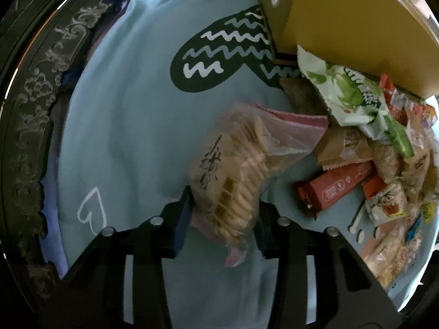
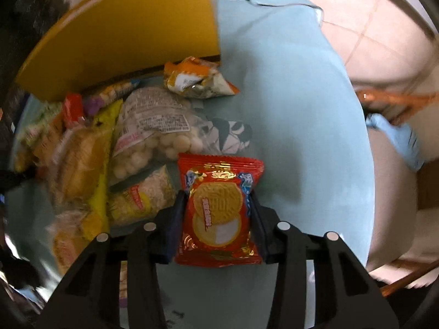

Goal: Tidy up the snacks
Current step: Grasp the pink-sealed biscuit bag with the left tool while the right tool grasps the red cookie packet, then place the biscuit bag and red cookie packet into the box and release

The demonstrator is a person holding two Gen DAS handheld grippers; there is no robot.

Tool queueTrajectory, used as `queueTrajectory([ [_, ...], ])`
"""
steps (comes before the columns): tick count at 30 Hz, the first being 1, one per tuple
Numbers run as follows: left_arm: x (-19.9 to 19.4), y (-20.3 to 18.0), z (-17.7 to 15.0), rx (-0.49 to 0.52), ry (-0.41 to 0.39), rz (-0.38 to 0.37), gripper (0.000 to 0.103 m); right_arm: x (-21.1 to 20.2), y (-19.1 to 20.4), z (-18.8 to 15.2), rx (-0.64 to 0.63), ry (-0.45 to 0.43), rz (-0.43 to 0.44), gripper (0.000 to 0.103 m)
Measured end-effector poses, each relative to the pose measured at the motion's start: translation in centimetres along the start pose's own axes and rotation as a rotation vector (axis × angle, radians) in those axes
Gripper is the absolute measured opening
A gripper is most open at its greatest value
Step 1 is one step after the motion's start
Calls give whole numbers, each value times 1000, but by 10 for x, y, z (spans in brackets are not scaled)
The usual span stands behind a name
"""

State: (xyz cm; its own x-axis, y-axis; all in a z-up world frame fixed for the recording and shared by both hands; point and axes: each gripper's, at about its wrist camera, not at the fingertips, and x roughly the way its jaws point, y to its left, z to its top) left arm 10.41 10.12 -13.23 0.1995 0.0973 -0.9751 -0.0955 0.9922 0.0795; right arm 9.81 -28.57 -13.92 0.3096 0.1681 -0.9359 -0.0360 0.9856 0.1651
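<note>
My left gripper (image 1: 223,194) is shut on a clear bag of pale crackers (image 1: 236,175) with a pink top edge and holds it above the light blue tablecloth (image 1: 131,126). My right gripper (image 2: 218,200) is shut on a red packet of sandwich biscuits (image 2: 218,211) and holds it upright above the cloth. A pile of snack packets (image 1: 384,159) lies to the right in the left wrist view. The pile also shows at the left in the right wrist view (image 2: 115,148). It includes a bag of white balls (image 2: 153,139) and an orange packet (image 2: 196,81).
A yellow cardboard box (image 1: 351,27) stands behind the pile and also shows in the right wrist view (image 2: 131,33). A dark carved table rim (image 1: 30,104) runs along the left. A tiled floor (image 2: 370,22) lies beyond the cloth's right edge.
</note>
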Motion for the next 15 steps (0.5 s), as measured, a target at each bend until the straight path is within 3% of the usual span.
queueTrajectory([
  [2, -10, 9, -4, -25, 3, -33, 36, -11, -2, -3, -4, -21, 11, 44],
  [10, -48, 11, -11, -12, -64, -50, 36, -59, -9, -12, 6, -107, 85, 44],
  [15, -68, 17, -20, -10, -93, -67, 36, -72, 13, -13, -19, -130, 124, 44],
])
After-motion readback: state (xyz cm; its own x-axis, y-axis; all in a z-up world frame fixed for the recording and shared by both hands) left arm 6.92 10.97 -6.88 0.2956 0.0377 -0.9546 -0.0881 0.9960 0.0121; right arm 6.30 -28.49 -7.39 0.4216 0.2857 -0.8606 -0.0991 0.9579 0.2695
